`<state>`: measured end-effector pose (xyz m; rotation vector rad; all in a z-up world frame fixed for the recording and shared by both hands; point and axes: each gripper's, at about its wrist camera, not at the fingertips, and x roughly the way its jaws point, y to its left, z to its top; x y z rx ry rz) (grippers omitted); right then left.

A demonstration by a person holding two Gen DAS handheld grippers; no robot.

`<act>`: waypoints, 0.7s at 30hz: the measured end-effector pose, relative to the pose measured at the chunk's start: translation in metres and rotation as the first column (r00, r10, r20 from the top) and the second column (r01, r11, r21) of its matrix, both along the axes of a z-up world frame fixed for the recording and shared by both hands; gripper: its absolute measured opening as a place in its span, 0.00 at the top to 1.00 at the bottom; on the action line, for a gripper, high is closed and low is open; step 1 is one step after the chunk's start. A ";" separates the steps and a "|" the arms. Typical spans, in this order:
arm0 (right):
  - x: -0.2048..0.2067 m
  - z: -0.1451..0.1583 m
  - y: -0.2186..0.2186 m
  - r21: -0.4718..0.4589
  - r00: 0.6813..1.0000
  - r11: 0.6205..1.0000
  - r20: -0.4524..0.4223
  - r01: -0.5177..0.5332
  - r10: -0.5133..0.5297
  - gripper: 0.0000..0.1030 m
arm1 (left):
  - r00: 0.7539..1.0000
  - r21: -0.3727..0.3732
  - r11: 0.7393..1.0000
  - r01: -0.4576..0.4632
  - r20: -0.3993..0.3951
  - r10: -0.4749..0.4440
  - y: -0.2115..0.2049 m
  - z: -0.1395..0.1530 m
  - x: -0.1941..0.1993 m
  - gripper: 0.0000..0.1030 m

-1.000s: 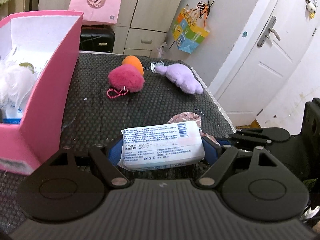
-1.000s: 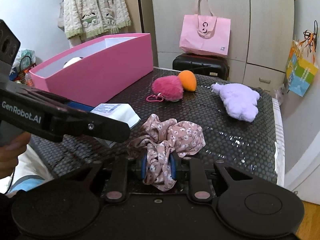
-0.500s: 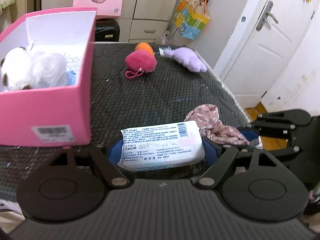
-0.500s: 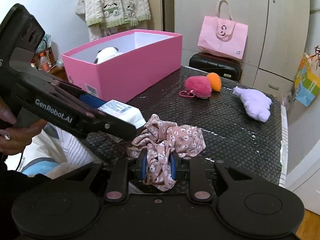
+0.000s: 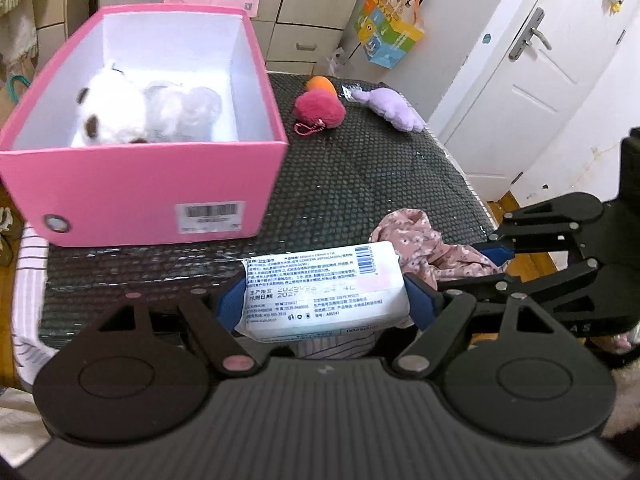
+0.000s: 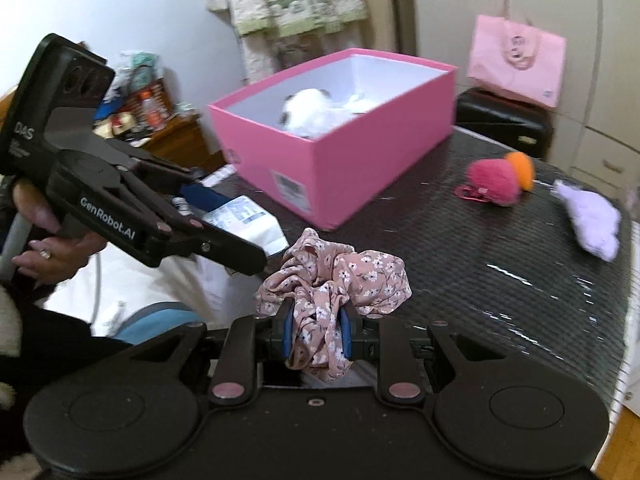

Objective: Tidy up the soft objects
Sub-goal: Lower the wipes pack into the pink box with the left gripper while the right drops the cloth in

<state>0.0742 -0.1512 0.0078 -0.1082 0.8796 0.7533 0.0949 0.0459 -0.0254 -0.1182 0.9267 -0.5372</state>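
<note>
The left gripper [image 6: 224, 216] body reads "GenRobot.AI" and "DAS".

A white wipes pack [image 5: 324, 290] sat crosswise, clamped at both ends. A floral scrunchie [image 6: 332, 284] hung bunched, pinched. In the pink box [image 5: 160, 184] lay white plush toys [image 5: 140, 114]. A pink pompom [image 5: 319, 109], orange ball [image 5: 320, 83] and lilac plush [image 5: 390, 108] lay on the mat.
</note>
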 end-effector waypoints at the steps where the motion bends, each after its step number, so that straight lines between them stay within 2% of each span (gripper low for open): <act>1: 0.001 0.003 0.004 0.002 1.000 1.000 -0.004 -0.012 0.012 0.75 | 1.000 0.000 1.000 -0.001 0.006 0.001 0.006 0.003 -0.001 0.23; 6: 0.010 0.020 0.026 0.018 0.998 0.998 0.006 -0.061 0.060 0.75 | 0.999 -0.019 0.999 0.028 0.020 -0.028 0.027 0.019 -0.002 0.23; 10: 0.018 0.033 0.042 0.029 0.997 0.996 0.019 -0.081 0.081 0.74 | 0.997 -0.009 0.999 0.037 0.066 -0.036 0.040 0.036 0.003 0.23; 17: 0.039 0.059 0.057 0.044 0.994 0.996 0.080 -0.073 0.069 0.74 | 0.986 0.001 0.998 0.057 0.155 -0.056 0.060 0.074 0.022 0.22; 21: 0.058 0.073 0.063 0.062 0.991 0.996 0.121 -0.068 0.060 0.74 | 0.980 -0.005 0.998 0.058 0.192 -0.056 0.065 0.083 0.039 0.22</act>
